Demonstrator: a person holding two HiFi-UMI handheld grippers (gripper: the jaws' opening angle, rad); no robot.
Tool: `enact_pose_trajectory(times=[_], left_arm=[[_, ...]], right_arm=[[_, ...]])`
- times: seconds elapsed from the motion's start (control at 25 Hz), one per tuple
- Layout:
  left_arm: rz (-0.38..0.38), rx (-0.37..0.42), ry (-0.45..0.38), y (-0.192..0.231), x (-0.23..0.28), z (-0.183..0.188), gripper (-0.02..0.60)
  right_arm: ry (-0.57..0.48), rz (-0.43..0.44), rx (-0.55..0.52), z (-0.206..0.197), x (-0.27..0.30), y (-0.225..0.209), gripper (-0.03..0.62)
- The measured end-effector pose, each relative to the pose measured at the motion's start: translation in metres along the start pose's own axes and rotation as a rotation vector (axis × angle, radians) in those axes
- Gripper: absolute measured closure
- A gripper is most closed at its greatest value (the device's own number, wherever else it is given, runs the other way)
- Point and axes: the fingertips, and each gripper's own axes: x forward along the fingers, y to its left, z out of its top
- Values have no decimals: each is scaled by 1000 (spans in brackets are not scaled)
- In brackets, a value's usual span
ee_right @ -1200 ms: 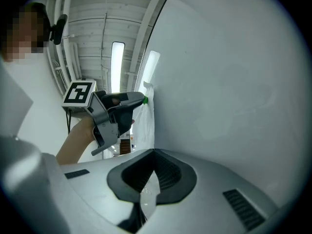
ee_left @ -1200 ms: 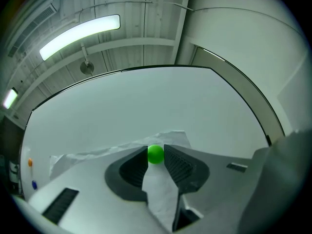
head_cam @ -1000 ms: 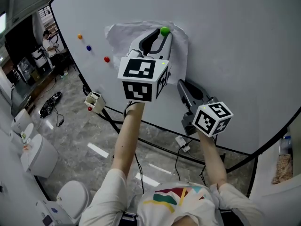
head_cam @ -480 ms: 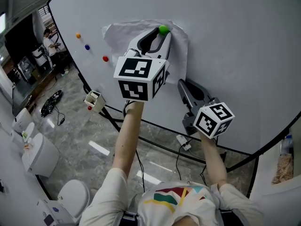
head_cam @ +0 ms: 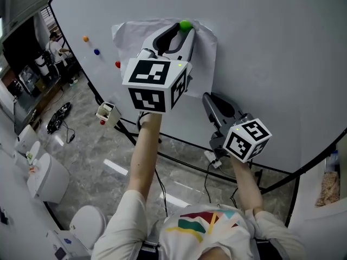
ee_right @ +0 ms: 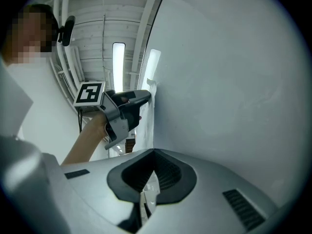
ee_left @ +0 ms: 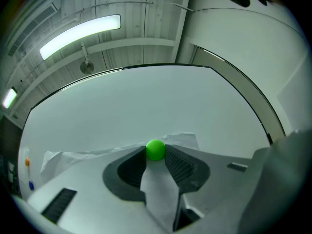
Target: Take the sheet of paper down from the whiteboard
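Round green magnet (head_cam: 185,25) pinched by left hand-held gripper (ee_left: 155,151); right hand-held gripper (head_cam: 206,98) closed, empty. Magnet is best pulled straight off, and the crumpled white paper sheet (head_cam: 204,64) caught.

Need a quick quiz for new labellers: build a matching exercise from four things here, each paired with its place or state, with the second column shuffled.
Things:
1. green magnet
2. right tool
3. red magnet
4. sheet of paper

Places or states:
A. crumpled, against the whiteboard
B. shut, holding nothing
C. on bare whiteboard, left of the sheet
D. pinched between the jaws of the left tool

Pairs: 1-D, 2-B, 3-C, 4-A
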Motion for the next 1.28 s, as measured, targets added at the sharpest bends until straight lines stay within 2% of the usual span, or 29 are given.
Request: enact_pose_trajectory(times=[0.08,0.28,0.6,0.76,0.96,1.12,1.28], left_arm=[[0,5,-2,1,0,1,425],[-8,0,-4,-1,-1,1,425],[-7,-24,-5,2,-1,-1,425],[11,-18,-16,-3,1,-3,425],[30,-6,-26,-2,0,-4,425],[63,7,-66,3,-15,-1,405],[140,-2,-78,19,-48,-4,405]], right_arm=[[-4,5,18,-1,-2,0,580],[33,-48,-50,-7,-6,-4,580],[144,-101,-89,-46,-13,-6,580],[166,-89,-26,-65,-21,-8,580],[156,-75,-34,-65,-22,-5,580],[150,-64,-29,-63,-23,-4,580],[145,-53,-10,-63,-26,-4,580]])
